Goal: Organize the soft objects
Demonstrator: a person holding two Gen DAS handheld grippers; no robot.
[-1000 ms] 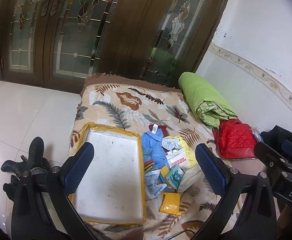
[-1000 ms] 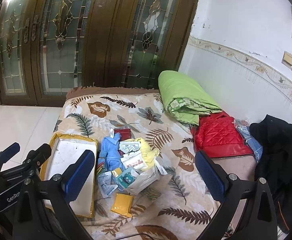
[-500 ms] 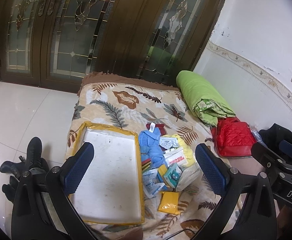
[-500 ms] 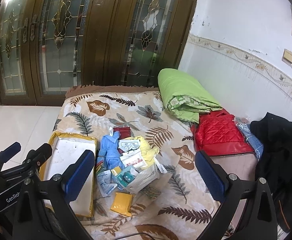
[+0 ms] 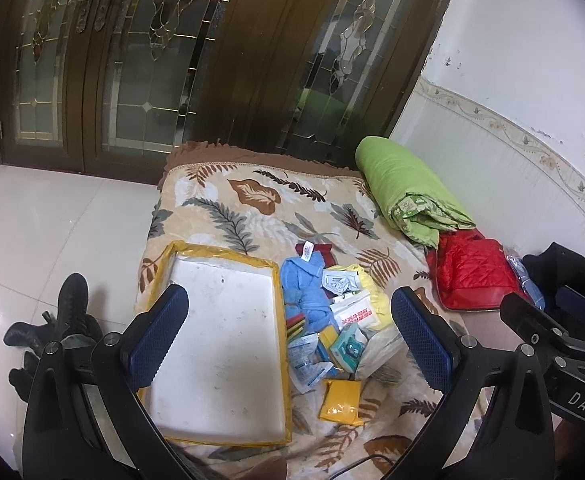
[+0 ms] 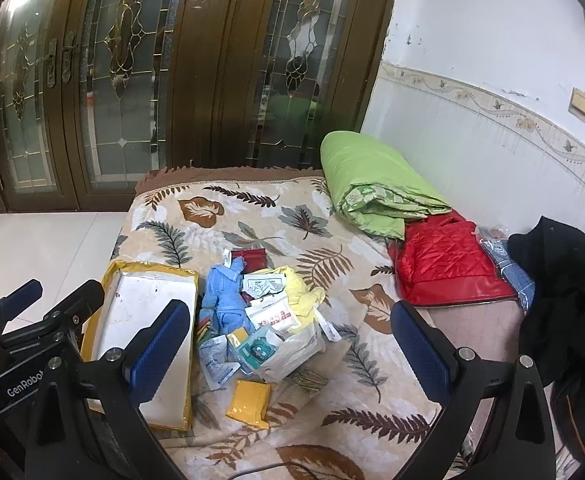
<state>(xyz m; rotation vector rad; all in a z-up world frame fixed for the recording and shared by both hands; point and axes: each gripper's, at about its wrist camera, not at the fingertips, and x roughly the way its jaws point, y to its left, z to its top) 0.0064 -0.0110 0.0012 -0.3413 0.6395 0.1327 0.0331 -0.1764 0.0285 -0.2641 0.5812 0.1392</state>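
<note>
A pile of soft things lies on the leaf-print blanket point(image 5: 252, 216): a blue cloth point(image 5: 304, 288), a yellow cloth point(image 5: 368, 280), white packets point(image 5: 352, 312) and a yellow pouch point(image 5: 340, 400). Left of it is a white tray with a yellow rim point(image 5: 220, 344). My left gripper point(image 5: 288, 344) is open and empty, held above the tray and the pile. My right gripper point(image 6: 288, 352) is open and empty above the pile point(image 6: 260, 320), with the yellow pouch point(image 6: 248, 402) below it. The tray point(image 6: 132, 312) also shows in the right wrist view.
A folded green quilt point(image 5: 408, 196) and a red padded jacket point(image 5: 472, 276) lie at the blanket's right side by the wall. Black clothing point(image 6: 560, 280) is further right. Black boots point(image 5: 64, 320) stand on the white tiled floor at left. Dark glazed doors stand behind.
Both grippers have drawn back and up a little, so the pile and tray look slightly smaller and lower. Nothing on the blanket has moved.
</note>
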